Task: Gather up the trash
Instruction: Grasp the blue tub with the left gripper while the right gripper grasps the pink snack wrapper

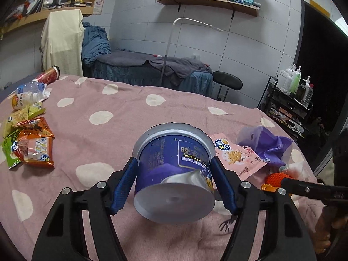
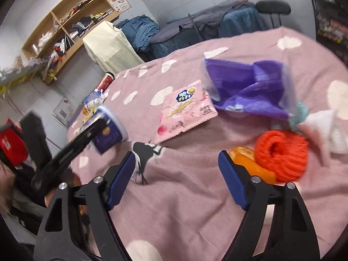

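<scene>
Blue tub (image 1: 174, 174) in left gripper (image 1: 174, 184) reads "Goodnight".

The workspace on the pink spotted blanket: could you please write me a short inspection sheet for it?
Surface: pink blanket with white spots.
Job's things: blue yogurt cup, tilted; pink snack packet lying flat; orange and green snack packets and plastic bottles at the far left.
Clutter: purple bag, orange yarn roll, red tumbler.
Grippers: left gripper shut on the yogurt cup; right gripper open, nothing between its jaws.
Cables: nothing seen.
Surroundings: shelves, a bed, black stool, bottle cart.
</scene>
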Motion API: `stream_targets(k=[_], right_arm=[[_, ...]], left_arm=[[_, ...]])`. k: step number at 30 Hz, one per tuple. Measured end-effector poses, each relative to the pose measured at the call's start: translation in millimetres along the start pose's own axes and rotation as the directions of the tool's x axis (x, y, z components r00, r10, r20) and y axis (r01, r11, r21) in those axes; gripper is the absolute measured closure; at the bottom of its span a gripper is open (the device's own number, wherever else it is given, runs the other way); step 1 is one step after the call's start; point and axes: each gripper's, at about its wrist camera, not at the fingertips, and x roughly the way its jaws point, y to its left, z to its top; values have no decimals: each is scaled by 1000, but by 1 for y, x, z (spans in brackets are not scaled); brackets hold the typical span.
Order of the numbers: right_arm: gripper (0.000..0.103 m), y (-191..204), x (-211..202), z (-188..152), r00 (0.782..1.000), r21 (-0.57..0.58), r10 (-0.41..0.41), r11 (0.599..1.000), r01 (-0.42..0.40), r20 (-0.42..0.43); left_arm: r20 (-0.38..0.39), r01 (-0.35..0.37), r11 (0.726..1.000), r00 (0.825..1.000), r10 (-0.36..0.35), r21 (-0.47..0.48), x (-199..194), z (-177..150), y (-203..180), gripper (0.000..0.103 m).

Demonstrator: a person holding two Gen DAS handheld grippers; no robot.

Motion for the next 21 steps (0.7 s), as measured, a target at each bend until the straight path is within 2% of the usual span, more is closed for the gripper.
stream_targets(k=[5,9,12,13,17,21], right_arm=[[43,-10,32,15,1000,98,14,995,-13,-12],[50,-18,49,26,1000,156,31,987,-31,1],[74,-16,57,30,999,142,39,989,-39,1],[86,-16,57,32,999,141,45,989,-45,3],[97,-16,46,32,996,143,78,986,-83,40],[99,0,15,27,993,60,59,996,-65,106]], left_arm=[[13,-18,1000,1000,18,11,-13,-9,-2,35],[18,-3,1000,1000,3,1,-22,-15,-6,35],[18,1,1000,1000,-1,10,-26,-20,-11,35],[17,1,1000,1000,-1,12,-26,-22,-12,35],[7,8,1000,1000,-8,12,-28,-29,-15,35],[16,18,1000,1000,-19,9,-35,-32,-17,35]])
